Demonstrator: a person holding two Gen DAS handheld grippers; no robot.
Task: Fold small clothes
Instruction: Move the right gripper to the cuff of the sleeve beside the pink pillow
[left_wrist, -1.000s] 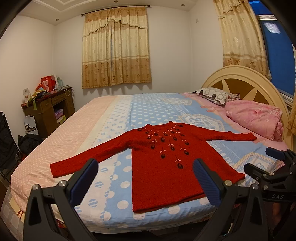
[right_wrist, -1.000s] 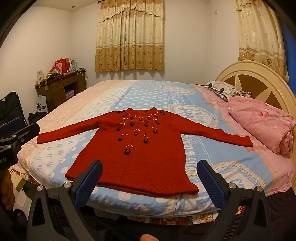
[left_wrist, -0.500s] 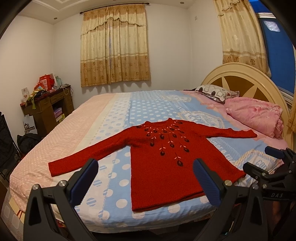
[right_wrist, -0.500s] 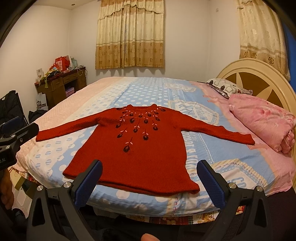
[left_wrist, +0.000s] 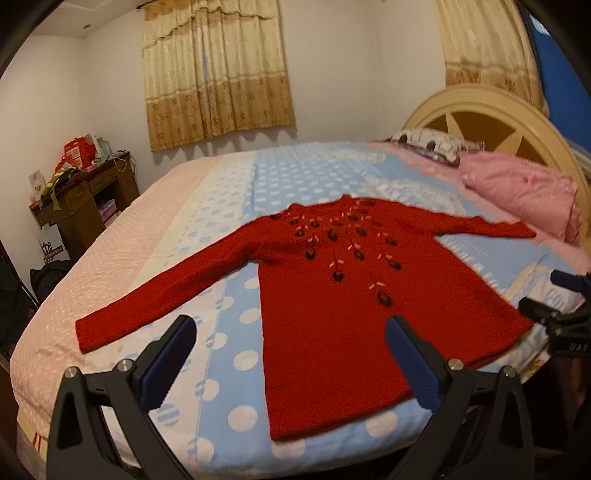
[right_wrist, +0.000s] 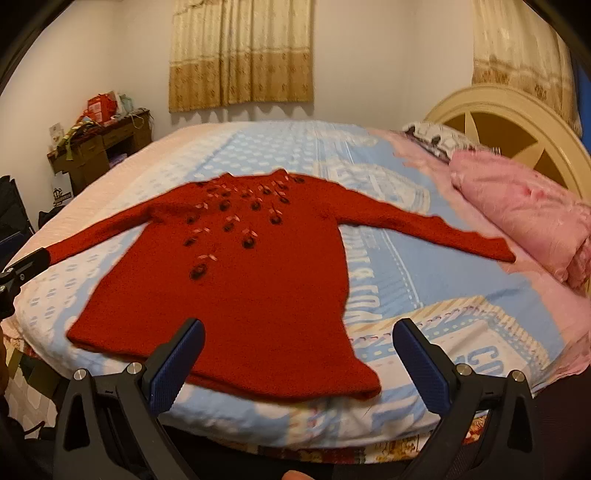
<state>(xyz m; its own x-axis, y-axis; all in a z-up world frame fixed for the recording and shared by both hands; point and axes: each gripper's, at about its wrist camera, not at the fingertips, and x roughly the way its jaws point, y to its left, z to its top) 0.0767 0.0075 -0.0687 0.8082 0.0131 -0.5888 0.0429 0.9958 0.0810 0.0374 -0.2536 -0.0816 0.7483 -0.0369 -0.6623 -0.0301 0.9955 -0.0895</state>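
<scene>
A small red knit sweater (left_wrist: 351, 325) with dark flower decorations lies flat, face up, sleeves spread, on the bed; it also shows in the right wrist view (right_wrist: 236, 295). My left gripper (left_wrist: 291, 358) is open and empty, hovering above the hem's left corner at the near bed edge. My right gripper (right_wrist: 299, 358) is open and empty, above the hem's right part. The right gripper's body shows at the right edge of the left wrist view (left_wrist: 565, 321).
The bed (left_wrist: 229, 192) has a blue dotted and pink sheet. A pink folded quilt (left_wrist: 524, 192) and a patterned pillow (left_wrist: 428, 142) lie by the cream headboard (left_wrist: 491, 110). A cluttered wooden desk (left_wrist: 85, 199) stands at the far left wall.
Both grippers have moved forward and lower toward the sweater's hem, which now looks larger and closer. The sweater has not moved. Both grippers stay open.
</scene>
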